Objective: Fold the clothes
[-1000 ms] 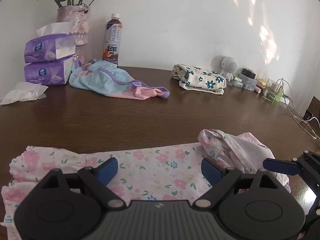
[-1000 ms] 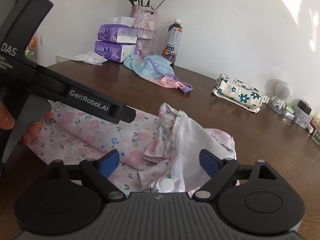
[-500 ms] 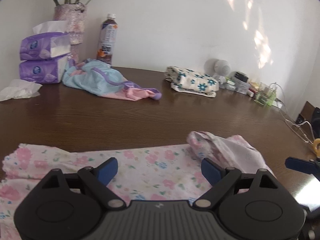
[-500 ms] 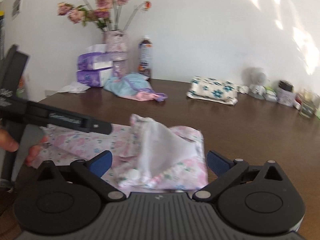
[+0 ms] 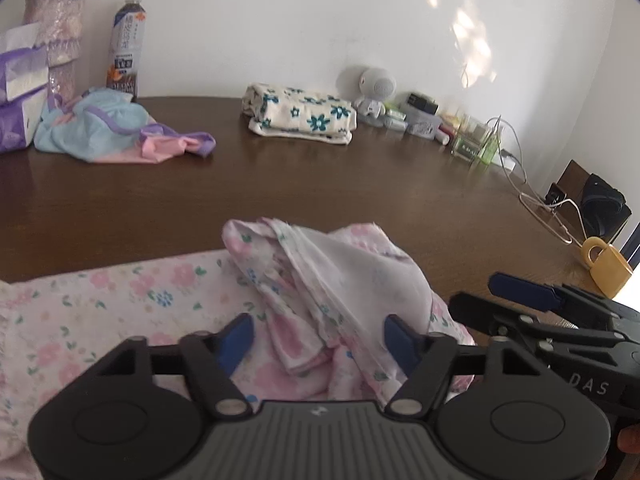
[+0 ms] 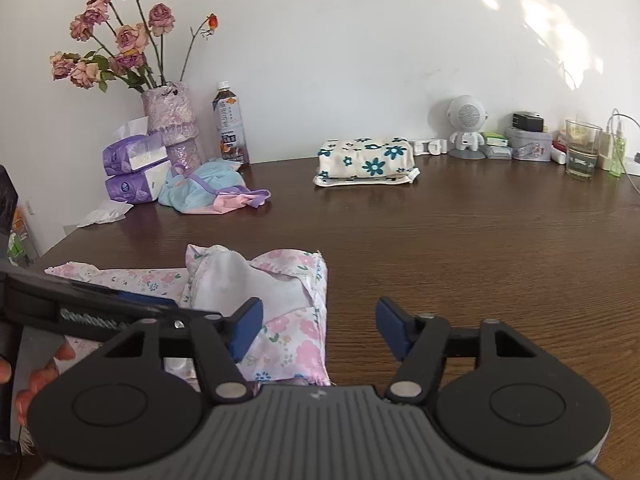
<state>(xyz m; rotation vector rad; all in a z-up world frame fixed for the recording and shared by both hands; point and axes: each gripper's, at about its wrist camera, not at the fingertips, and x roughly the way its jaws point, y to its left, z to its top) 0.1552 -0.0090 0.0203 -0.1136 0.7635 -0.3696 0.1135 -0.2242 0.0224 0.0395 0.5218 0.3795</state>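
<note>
A pink floral garment (image 5: 132, 292) lies partly flat on the brown table (image 5: 320, 184), with its right end bunched into a heap (image 5: 340, 280) showing white lining. My left gripper (image 5: 320, 338) hangs open just above that heap, fingers on either side of it. My right gripper (image 6: 318, 326) is open at the garment's right edge (image 6: 296, 320), nothing between its fingers. The left gripper's body (image 6: 96, 308) crosses the lower left of the right wrist view, held by a hand (image 6: 36, 384).
At the back stand a folded cream cloth with blue flowers (image 6: 366, 162), a crumpled blue-pink garment (image 6: 208, 192), tissue packs (image 6: 134, 168), a flower vase (image 6: 172, 124), a bottle (image 6: 230, 128), a speaker figure (image 6: 466, 126), a glass (image 6: 582, 148), cables (image 5: 536, 200) and a yellow padlock (image 5: 606, 266).
Both grippers have swung to the right. The left now sits over the bunched heap; the right has drifted off the heap to the garment's right edge. Both stayed open.
</note>
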